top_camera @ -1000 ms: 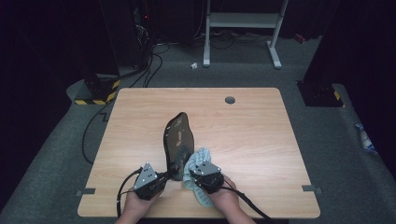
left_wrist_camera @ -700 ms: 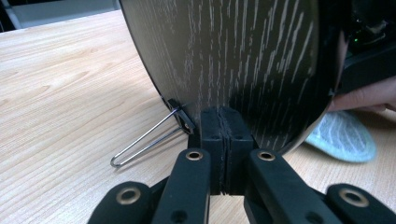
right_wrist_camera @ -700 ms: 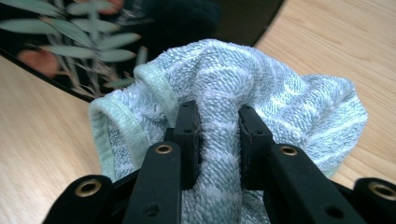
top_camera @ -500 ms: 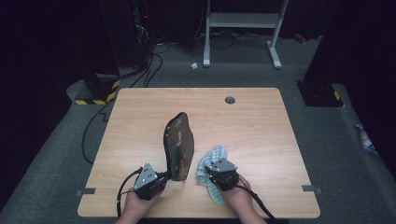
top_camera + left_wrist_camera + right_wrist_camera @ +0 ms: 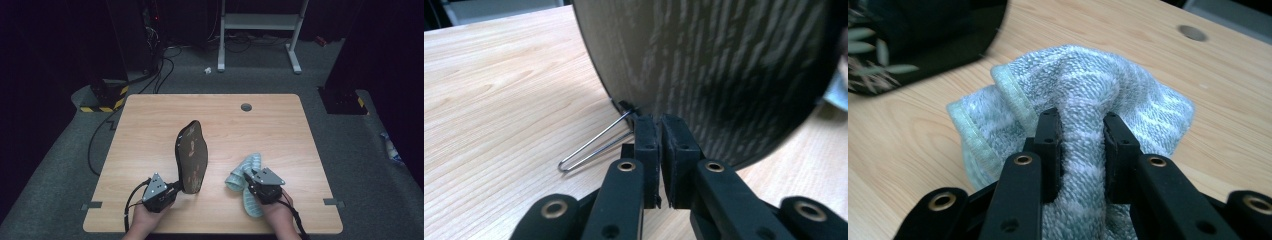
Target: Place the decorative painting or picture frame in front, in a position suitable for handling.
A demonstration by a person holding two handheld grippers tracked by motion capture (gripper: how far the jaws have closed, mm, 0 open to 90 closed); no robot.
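A dark oval plate (image 5: pixel 192 155) stands on edge on the wooden table (image 5: pixel 150 130), propped by a thin wire stand (image 5: pixel 589 147). My left gripper (image 5: pixel 176 188) sits at the plate's near bottom rim. In the left gripper view its tips (image 5: pixel 660 122) rest against the plate's dark streaked back (image 5: pixel 724 65). Its jaws have just been opening and stand a narrow slit apart, with nothing visible between them. My right gripper (image 5: pixel 248 178) is shut on a bunched pale blue-green towel (image 5: pixel 250 162), right of the plate. A fold of the towel (image 5: pixel 1088 75) is pinched between its pads (image 5: pixel 1050 145).
A round cable hole (image 5: pixel 246 107) lies in the far part of the table. The plate's leaf-patterned face (image 5: pixel 923 30) shows at the upper left of the right gripper view. Beyond the table are a white frame (image 5: pixel 260 22), floor cables (image 5: pixel 160 75) and a yellow-black striped base (image 5: pixel 102 102).
My right gripper has carried the towel to the right, away from the plate's face. The left gripper and the plate have stayed in place.
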